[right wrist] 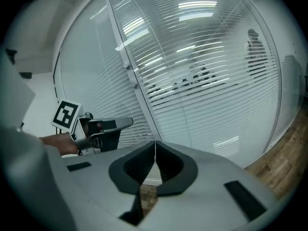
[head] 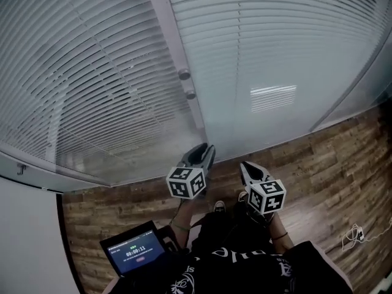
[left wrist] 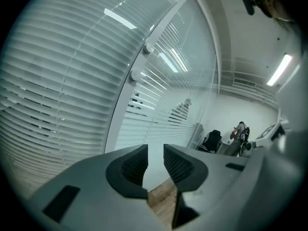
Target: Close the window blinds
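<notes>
Left gripper (left wrist: 155, 150) is hanging parted, empty; right gripper (right wrist: 154, 146) is sitting clenched, empty. Recommended: line the parted jaws squarely on the knob (left wrist: 135, 75) ahead and above.

Looks like an office: glass partition walls (head: 257, 72) w/ slatted blinds (head: 92, 72) behind, white post (head: 165, 17) betw. panes w/ two round knobs (head: 184, 74). Wood-look plank floor (head: 331, 158). Farther off, black desk chair (left wrist: 211, 139) & long ceiling strip light (left wrist: 281, 69) on white ceiling.
</notes>
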The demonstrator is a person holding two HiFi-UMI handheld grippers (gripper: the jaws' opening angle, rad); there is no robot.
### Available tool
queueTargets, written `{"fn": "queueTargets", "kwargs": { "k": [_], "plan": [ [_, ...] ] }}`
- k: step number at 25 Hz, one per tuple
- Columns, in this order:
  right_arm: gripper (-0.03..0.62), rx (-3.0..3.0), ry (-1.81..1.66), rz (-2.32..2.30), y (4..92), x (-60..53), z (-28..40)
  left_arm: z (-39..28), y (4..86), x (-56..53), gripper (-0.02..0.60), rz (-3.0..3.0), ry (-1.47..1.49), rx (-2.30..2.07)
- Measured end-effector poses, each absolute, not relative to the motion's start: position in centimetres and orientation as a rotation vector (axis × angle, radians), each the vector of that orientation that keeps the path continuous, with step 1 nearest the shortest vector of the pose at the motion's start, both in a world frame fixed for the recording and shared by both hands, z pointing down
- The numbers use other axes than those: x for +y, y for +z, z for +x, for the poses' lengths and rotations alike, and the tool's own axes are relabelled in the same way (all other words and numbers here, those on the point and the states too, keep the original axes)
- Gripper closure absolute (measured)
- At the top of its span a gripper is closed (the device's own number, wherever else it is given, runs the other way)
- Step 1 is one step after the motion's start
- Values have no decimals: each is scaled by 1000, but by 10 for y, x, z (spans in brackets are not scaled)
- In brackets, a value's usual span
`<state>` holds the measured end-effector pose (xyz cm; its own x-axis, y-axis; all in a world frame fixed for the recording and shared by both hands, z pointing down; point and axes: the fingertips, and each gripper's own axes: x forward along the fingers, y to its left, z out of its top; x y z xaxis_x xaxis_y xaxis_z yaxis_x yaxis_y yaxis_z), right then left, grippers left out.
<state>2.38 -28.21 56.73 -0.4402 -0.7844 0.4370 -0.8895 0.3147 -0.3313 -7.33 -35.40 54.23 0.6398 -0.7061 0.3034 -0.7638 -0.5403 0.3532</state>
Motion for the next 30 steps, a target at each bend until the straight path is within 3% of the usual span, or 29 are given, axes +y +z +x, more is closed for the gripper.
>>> {"fn": "queueTargets", "kwargs": {
  "k": [8,30],
  "plan": [
    [574,-2377,774,1484,579,-231,11,-88,575,-282,566,2335,141,-1181],
    [574,-2497,582,1278,561,21,92,-10,535,12,575,2281,43,-1384]
  ]
}}
